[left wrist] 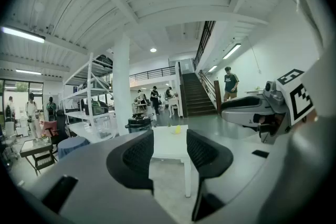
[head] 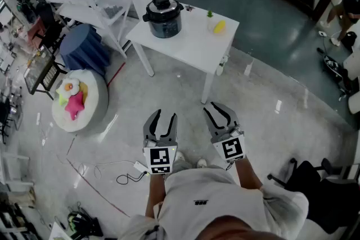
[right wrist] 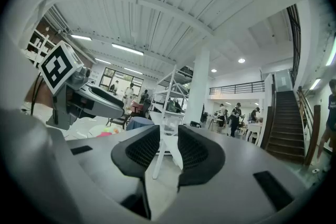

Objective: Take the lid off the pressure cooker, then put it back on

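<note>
Ahead, pressure cooker [head: 163, 18] and yellow item [head: 219, 26] share white table [head: 188, 42].

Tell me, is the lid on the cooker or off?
On. The black lid sits on top of the cooker, which stands on the table.

No legible text, brand or number anywhere: only black-and-white square marker patterns on the cubes of the left tongs [head: 160, 116] and right tongs [head: 216, 108], plus a small dark mark [head: 201, 202] on the person's white shirt [head: 225, 191], too small to read.
</note>
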{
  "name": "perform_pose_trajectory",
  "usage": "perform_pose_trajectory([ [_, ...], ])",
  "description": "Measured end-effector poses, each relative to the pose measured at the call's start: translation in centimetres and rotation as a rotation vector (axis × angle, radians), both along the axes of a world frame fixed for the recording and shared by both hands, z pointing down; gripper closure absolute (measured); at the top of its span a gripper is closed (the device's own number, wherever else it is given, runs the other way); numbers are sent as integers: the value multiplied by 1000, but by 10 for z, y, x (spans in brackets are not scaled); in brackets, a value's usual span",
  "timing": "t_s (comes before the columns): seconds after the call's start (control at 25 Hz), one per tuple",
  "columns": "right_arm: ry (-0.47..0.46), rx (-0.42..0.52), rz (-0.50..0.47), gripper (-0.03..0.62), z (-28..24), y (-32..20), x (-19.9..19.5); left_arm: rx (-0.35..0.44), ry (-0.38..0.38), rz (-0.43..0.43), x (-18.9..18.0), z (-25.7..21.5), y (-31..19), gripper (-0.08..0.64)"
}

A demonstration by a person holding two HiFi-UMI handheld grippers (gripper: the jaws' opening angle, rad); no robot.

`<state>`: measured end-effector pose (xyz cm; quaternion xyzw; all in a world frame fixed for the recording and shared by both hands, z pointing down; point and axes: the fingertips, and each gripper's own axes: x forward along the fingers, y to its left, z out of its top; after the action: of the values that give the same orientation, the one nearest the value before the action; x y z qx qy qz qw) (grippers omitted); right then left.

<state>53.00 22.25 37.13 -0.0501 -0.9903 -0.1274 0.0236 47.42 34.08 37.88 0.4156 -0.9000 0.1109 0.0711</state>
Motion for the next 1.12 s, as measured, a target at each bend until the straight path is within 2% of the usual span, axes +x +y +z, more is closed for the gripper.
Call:
perform_pose_trajectory([
  [0.2, 7, -29, -39, 480, 9, -4, -7, -9, 9, -4, -1, 9, -10, 351],
  [0.4, 23, -28, -64, 480, 18, -8, -39, -10, 17, -11, -29, 16, -21, 351],
  [0.64, 72, -64, -46, 480, 23, -12, -96, 0, 13, -13, -90, 19, -27, 351],
  [0.84, 28, -35, -54, 480, 24, -23, -158, 4, 27, 2, -148, 19, -37, 354],
  [1.12, 103, -83, 4, 480, 31, -29, -239, -6, 22, 52, -230, 17, -47, 360],
])
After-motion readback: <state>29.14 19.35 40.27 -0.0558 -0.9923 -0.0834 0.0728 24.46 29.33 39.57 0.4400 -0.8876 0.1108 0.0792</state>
